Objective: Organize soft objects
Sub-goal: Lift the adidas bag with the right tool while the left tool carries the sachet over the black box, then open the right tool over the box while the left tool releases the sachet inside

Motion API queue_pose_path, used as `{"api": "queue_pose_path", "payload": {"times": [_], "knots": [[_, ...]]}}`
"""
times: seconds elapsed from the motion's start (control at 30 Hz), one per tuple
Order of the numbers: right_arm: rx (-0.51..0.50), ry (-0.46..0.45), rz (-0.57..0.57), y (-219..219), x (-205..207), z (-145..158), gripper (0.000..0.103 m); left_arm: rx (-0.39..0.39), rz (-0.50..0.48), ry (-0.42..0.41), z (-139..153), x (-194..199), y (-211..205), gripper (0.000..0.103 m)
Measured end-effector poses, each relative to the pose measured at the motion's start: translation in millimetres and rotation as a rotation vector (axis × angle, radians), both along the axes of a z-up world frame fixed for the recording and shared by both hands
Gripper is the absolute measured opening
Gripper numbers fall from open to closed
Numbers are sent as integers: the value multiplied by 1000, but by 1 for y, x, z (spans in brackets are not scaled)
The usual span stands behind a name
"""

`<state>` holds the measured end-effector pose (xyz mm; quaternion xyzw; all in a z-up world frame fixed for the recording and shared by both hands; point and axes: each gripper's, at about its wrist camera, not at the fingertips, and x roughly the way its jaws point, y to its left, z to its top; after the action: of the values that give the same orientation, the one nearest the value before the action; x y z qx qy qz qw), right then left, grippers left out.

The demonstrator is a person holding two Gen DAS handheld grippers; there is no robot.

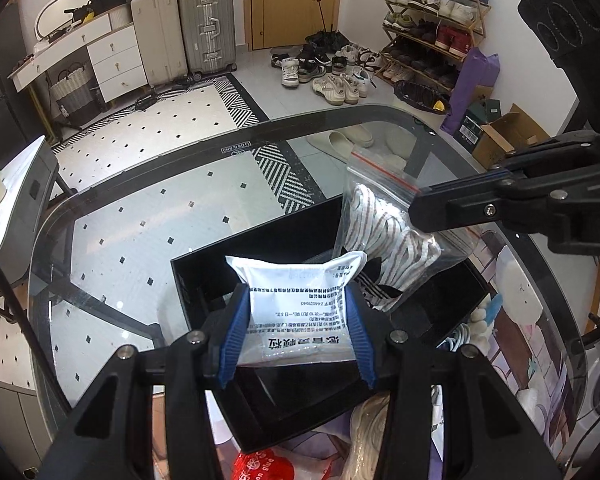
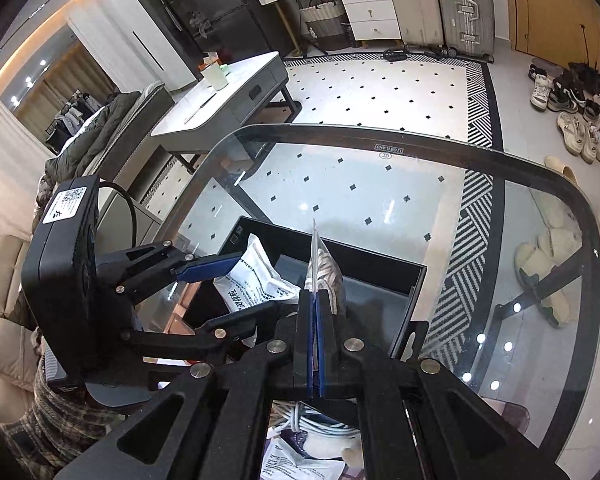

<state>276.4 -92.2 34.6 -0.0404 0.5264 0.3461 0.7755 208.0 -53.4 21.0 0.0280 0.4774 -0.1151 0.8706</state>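
My left gripper (image 1: 296, 320) is shut on a white printed pouch (image 1: 300, 300) and holds it above a black open box (image 1: 204, 288) on the glass table (image 1: 140, 208). My right gripper (image 2: 313, 300) is shut on the edge of a clear zip bag (image 1: 380, 220) with striped fabric inside. It holds the bag upright over the box's far right side. In the right wrist view the pouch (image 2: 256, 276) sits between the left gripper's fingers (image 2: 208, 270), left of the zip bag (image 2: 326, 272). The box (image 2: 380, 276) lies below both.
Below the glass, near the front edge, lie a red bag (image 1: 260, 464), cables (image 2: 320, 424) and other soft items. A plush toy (image 1: 516, 296) is at the right. Shoes (image 1: 332, 76), a shoe rack (image 1: 432, 20) and suitcases (image 1: 208, 28) stand beyond. A grey side table (image 2: 228, 96) is at left.
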Motion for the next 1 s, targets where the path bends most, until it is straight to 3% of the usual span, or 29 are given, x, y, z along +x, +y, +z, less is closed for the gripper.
{"api": "queue_pose_path", "payload": {"times": [0.3, 0.67, 0.83, 1.0], "knots": [[-36, 11, -10, -5, 15, -13, 1, 9, 1, 42, -16, 9, -6, 46], [-175, 17, 7, -6, 20, -40, 1, 20, 0, 74, -23, 14, -13, 47], [-212, 4, 24, -1, 15, -47, 2, 27, -10, 81, -23, 15, -15, 51], [-200, 5, 22, -4, 13, -45, 10, 28, 1, 80, -20, 13, -12, 62]]}}
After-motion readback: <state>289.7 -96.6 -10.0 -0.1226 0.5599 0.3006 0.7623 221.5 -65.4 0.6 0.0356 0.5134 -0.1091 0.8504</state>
